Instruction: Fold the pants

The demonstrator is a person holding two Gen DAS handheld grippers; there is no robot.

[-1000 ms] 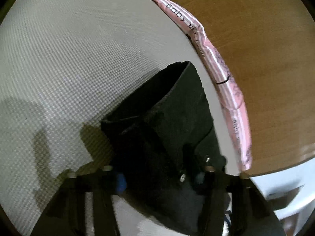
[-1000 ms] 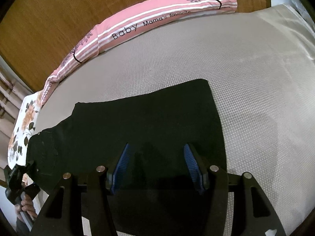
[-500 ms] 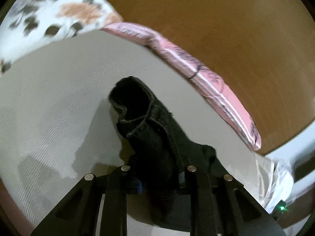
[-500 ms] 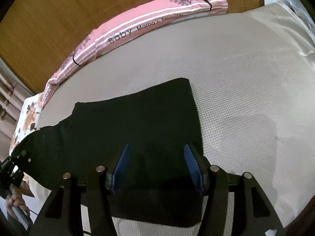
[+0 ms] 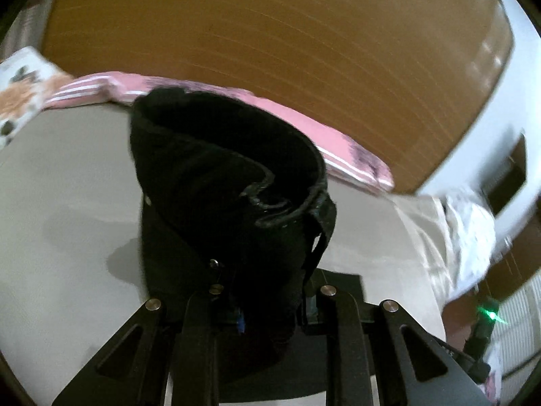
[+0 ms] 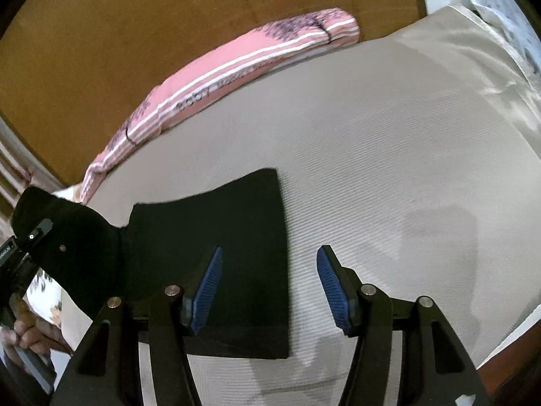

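Note:
The black pants lie on the beige mattress, legs spread flat toward the right. My left gripper is shut on the waistband end of the pants and holds it lifted off the mattress, the fabric curling up in front of the camera. In the right wrist view that lifted end hangs at the far left. My right gripper is open and empty, hovering over the hem edge of the flat legs.
A pink striped bolster lies along the wooden headboard. A floral pillow is at the left. White crumpled bedding sits at the mattress's right end.
My left gripper has lifted the waistband end higher and swung it toward the legs. My right gripper has shifted right, so the hem edge now lies between its fingers.

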